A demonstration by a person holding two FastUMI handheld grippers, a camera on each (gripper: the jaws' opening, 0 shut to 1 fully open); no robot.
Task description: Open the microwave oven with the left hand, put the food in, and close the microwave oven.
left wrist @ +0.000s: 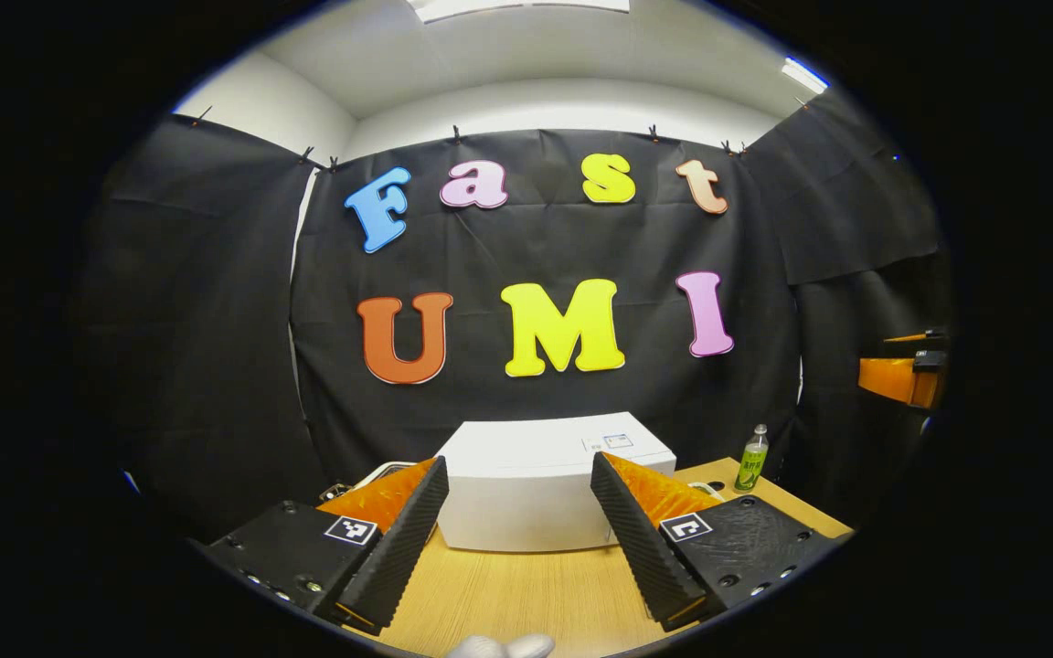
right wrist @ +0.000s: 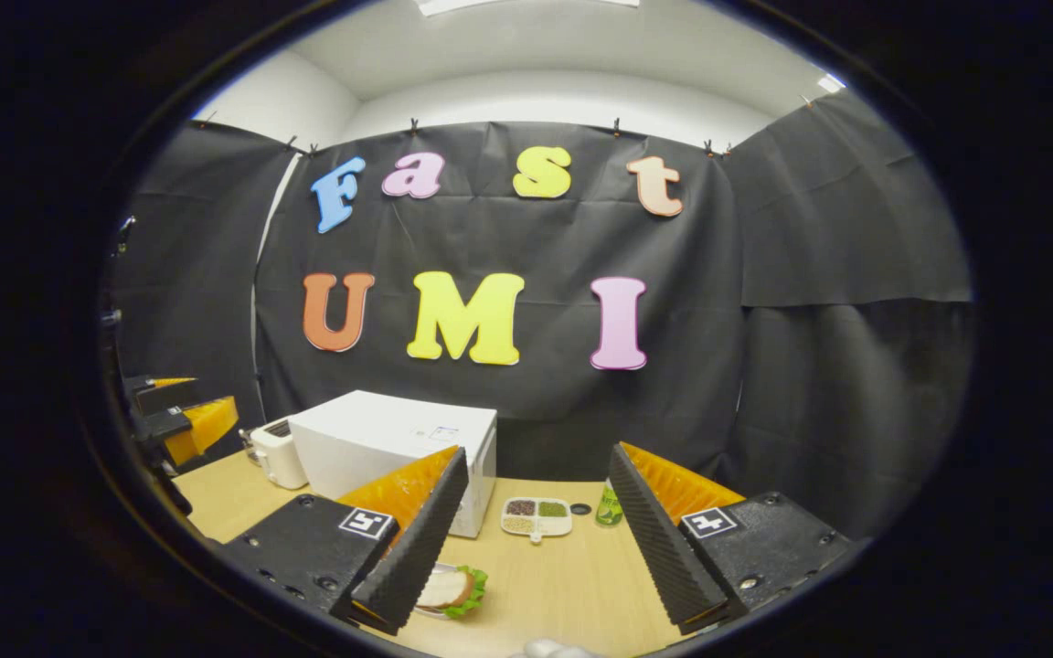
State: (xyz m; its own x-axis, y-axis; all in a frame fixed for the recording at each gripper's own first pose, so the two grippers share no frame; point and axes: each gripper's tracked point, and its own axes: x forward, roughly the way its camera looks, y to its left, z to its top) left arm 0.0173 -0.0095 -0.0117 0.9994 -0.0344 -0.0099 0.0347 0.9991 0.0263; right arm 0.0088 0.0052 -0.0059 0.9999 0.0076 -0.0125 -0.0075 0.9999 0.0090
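While the left tool (left wrist: 519, 521) is hovering with fingers spread wide and empty before the closed white microwave (left wrist: 536, 489) on the desk (left wrist: 526, 594), the right tool (right wrist: 536, 539) is gaping empty above the sandwich (right wrist: 453, 589). A glancing pull could be sliding the whole oven rather than opening its door.

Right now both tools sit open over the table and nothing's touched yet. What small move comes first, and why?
Probably ease the left tool forward toward the microwave oven. Its door looks closed, it sits straight ahead between the open fingers, and the sandwich lies untouched on the table by the right tool. Which edge has the handle is unclear.
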